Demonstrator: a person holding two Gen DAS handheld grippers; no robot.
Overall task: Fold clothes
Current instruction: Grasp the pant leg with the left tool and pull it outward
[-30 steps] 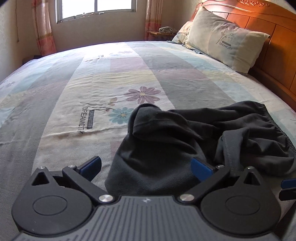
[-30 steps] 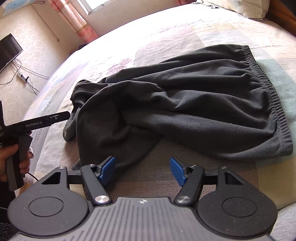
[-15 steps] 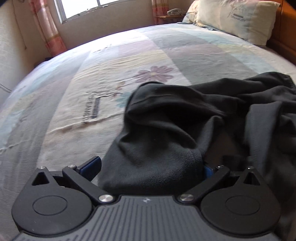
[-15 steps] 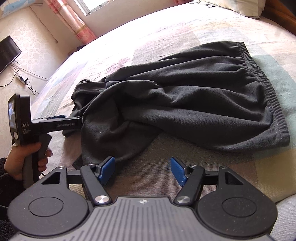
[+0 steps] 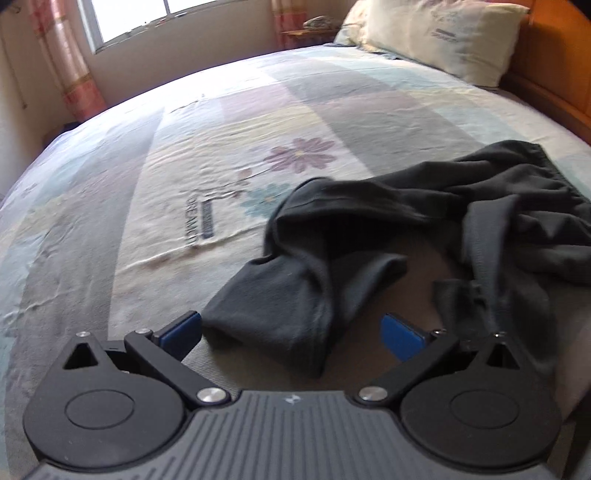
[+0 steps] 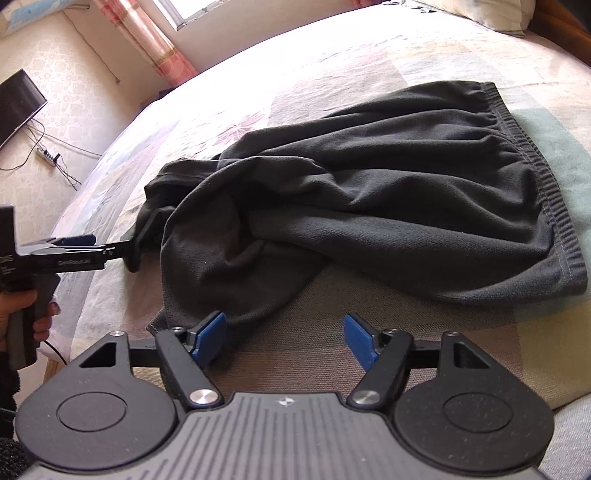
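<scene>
One dark grey garment (image 6: 369, 192) lies crumpled on the bed (image 6: 369, 347), toward its near edge. Its elastic waistband (image 6: 546, 177) runs along the right side in the right wrist view; the leg ends are bunched and twisted toward the left. In the left wrist view one leg end (image 5: 288, 317) lies between the fingers of the left claw (image 5: 291, 332), and a second loose fold (image 5: 480, 302) lies just beside the right finger.

Left claw: jaws wide apart, blue pads (image 5: 181, 330) clear of the cloth on the left side; nothing clamped. In the right wrist view this same claw (image 6: 133, 251) sits at the garment's left edge, held by a hand (image 6: 22, 317); contact with the cloth there cannot be judged.

Right claw (image 6: 284, 339): jaws wide, holding nothing, low over bare sheet just beside the garment's near hem; its left pad (image 6: 210, 336) is at the hem.

Bed: one patchwork floral sheet (image 5: 221, 177), one pillow (image 5: 443, 37) at a wooden headboard (image 5: 554, 55). One window (image 5: 147, 18) with checked curtains (image 5: 70, 66). One dark screen (image 6: 18, 103) and one power strip (image 6: 48, 155) by the wall.
</scene>
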